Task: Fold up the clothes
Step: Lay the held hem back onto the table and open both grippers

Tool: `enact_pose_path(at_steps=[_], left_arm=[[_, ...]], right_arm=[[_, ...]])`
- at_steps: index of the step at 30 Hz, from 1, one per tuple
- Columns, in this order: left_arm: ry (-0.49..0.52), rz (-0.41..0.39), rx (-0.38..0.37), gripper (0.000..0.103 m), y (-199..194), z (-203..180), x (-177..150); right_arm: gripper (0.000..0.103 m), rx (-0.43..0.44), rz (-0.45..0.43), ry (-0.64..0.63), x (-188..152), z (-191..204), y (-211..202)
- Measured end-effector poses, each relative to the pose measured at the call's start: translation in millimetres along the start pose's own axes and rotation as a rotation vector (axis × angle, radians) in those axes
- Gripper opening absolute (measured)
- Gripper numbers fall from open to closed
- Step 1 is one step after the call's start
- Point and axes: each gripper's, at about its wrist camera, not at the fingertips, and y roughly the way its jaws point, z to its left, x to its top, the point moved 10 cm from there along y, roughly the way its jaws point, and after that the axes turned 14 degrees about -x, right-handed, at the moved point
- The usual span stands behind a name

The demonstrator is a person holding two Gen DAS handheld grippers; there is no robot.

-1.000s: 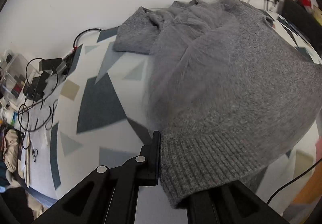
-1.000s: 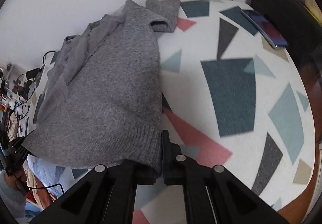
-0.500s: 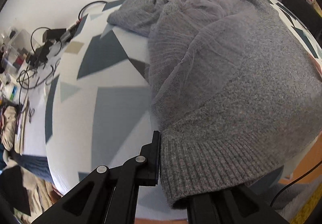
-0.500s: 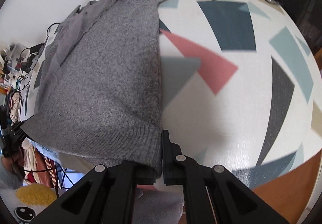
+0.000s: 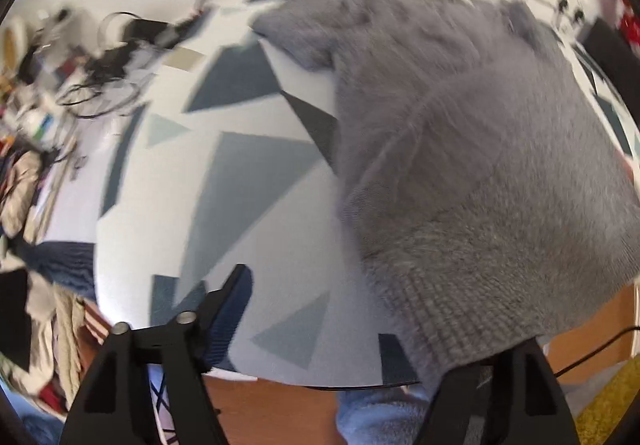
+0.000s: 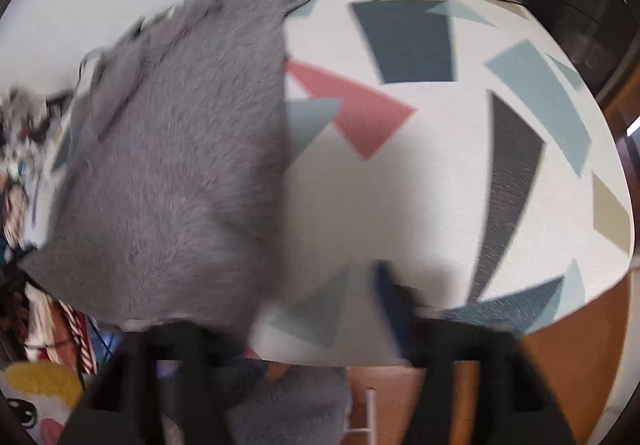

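1. Sweater (image 5: 480, 173): a grey knit one, the task's garment, lies spread lengthwise on the table (image 5: 224, 173), a round top with a white cloth printed in coloured triangles. Its ribbed hem (image 5: 452, 325) reaches the near edge of the table and droops slightly over it, while the collar end lies far off toward the wall. Both views are motion-blurred, so fine creases cannot be read.

2. Judged from how it lies, the body is laid out roughly flat and straight, which looks like preparation and not a fold. One sleeve (image 5: 304, 41) sticks out to the side at the far end. A thin sheer layer shows along the sweater's edge in the left wrist view; whether it is a lining or a second garment I cannot tell.

3. Left gripper (image 5: 362, 321): its jaws are opening and stand well apart. The hem corner drapes across the right-hand finger, but no pad presses it.

4. Right gripper (image 6: 296, 309): its jaws are opening too, also wide. The hem's other corner (image 6: 224, 309) lies over one finger, loose and unpinched.

5. Remaining, as I judge it: the sleeves need bringing in over the body, then the body needs folding across. No fold is visible yet, so the task appears to be at an early stage.
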Motion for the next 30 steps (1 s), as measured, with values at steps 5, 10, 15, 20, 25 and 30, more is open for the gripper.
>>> enact_pose_path(at_steps=[5,10,15,20,25,30], left_arm=[[-0.097,-0.06,-0.085,0.075,-17.1,-0.3,6.9],[-0.018,-0.005,-0.032,0.075,-10.3,-11.3,-15.8],[-0.063,0.055,-0.021,0.075,4.2,-12.4,-40.8],[0.031,0.089,-0.048,0.075,2.8,-24.0,-48.7],[0.09,0.171,-0.229,0.075,-3.2,-40.4,-50.6],[0.063,0.291,-0.304,0.075,3.2,-33.1,-76.8]], right_arm=[[0.094,0.036,-0.053,0.103,20.4,-26.5,-28.2],[0.096,0.017,-0.011,0.007,27.6,-28.0,-30.8],[0.096,-0.135,0.042,-0.237,-0.4,-13.2,-2.0],[0.096,-0.195,0.015,-0.392,-9.4,1.5,7.1],[0.096,-0.199,-0.043,-0.629,-4.0,24.0,-1.1],[0.096,-0.194,-0.04,-0.644,9.0,26.0,2.7]])
